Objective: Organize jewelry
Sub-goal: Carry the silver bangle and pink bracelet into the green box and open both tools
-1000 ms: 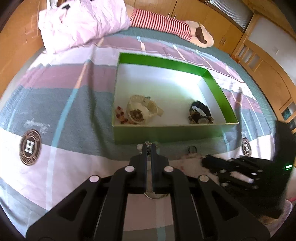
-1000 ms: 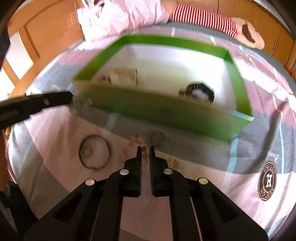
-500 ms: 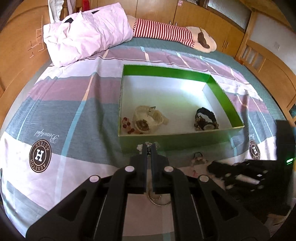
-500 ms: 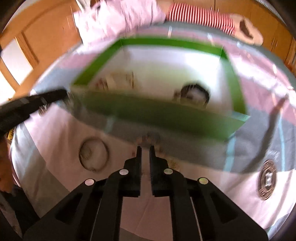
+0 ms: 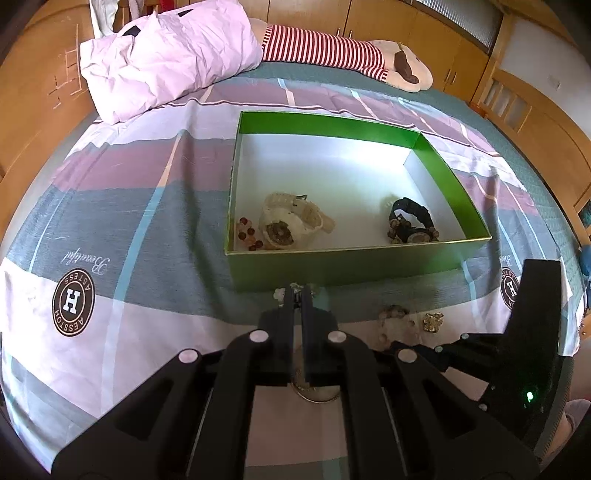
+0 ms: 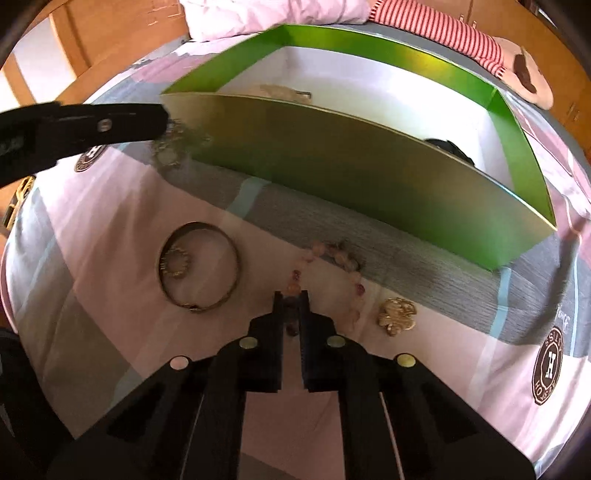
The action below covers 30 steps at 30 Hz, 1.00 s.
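Observation:
A green box [image 5: 332,273] with a white floor lies on the bed. It holds a white watch [image 5: 284,221], red beads [image 5: 247,232] and a black watch [image 5: 410,221]. My left gripper [image 5: 298,290] is shut on a small silver chain piece [image 6: 171,147], held above the bed just before the box's near wall [image 6: 332,162]. My right gripper [image 6: 291,295] is low over the sheet, its jaws a narrow gap apart astride a pink bead bracelet [image 6: 332,258]. A metal bangle [image 6: 199,267] with a small ring [image 6: 175,262] inside it lies to the left, a gold brooch [image 6: 397,315] to the right.
The bed carries a striped sheet with round logos [image 5: 74,299]. A pink pillow [image 5: 166,55] and a striped plush toy [image 5: 332,48] lie at the far end. Wooden cabinets [image 5: 406,26] stand behind and to the right.
My left gripper has lifted with the chain piece, so the box looks lower and farther. My right gripper has dropped and moved forward onto the bead bracelet.

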{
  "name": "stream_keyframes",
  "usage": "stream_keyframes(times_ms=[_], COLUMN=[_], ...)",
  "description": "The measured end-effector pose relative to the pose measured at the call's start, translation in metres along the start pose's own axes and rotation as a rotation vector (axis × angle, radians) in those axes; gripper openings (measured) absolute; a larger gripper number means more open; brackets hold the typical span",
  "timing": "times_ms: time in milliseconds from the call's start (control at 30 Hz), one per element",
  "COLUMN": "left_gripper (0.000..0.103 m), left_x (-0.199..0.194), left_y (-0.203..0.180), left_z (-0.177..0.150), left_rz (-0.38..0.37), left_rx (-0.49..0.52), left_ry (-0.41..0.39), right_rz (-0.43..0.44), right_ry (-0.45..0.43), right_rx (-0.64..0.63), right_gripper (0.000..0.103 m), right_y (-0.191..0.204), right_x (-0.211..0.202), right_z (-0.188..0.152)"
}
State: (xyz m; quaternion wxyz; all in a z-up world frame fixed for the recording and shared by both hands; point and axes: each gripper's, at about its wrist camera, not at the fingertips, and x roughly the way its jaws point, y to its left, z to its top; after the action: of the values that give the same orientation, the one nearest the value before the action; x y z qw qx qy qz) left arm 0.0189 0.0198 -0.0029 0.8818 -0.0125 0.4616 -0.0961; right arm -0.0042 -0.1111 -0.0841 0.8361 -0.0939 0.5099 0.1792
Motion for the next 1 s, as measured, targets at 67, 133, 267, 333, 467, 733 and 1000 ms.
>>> stream_keyframes(times_ms=[67, 133, 267, 333, 467, 733, 1000], left_gripper=[0.003, 0.003, 0.003, 0.003, 0.003, 0.003, 0.003], left_x=[-0.005, -0.009, -0.018, -0.02, -0.024, -0.016, -0.013], left_y=[0.0, 0.0, -0.001, -0.002, -0.008, -0.012, -0.01], left_z=[0.001, 0.004, 0.009, 0.011, 0.012, 0.014, 0.015], left_rz=[0.008, 0.014, 0.034, 0.039, 0.039, 0.062, 0.069], left_rx=[0.0, 0.003, 0.004, 0.009, 0.03, 0.048, 0.04], left_ry=[-0.021, -0.046, -0.092, -0.109, -0.148, -0.14, -0.133], right_rz=[0.006, 0.015, 0.038, 0.053, 0.073, 0.052, 0.049], right_ry=[-0.044, -0.094, -0.241, -0.315, -0.409, -0.403, -0.415], right_rx=[0.012, 0.031, 0.083, 0.1, 0.127, 0.145, 0.148], right_gripper=[0.007, 0.007, 0.007, 0.007, 0.007, 0.007, 0.007], right_y=[-0.002, -0.006, -0.021, -0.028, -0.039, -0.043, -0.043], right_x=[-0.014, -0.031, -0.07, -0.087, -0.105, -0.106, -0.105], right_z=[0.004, 0.01, 0.02, 0.023, 0.026, 0.025, 0.026])
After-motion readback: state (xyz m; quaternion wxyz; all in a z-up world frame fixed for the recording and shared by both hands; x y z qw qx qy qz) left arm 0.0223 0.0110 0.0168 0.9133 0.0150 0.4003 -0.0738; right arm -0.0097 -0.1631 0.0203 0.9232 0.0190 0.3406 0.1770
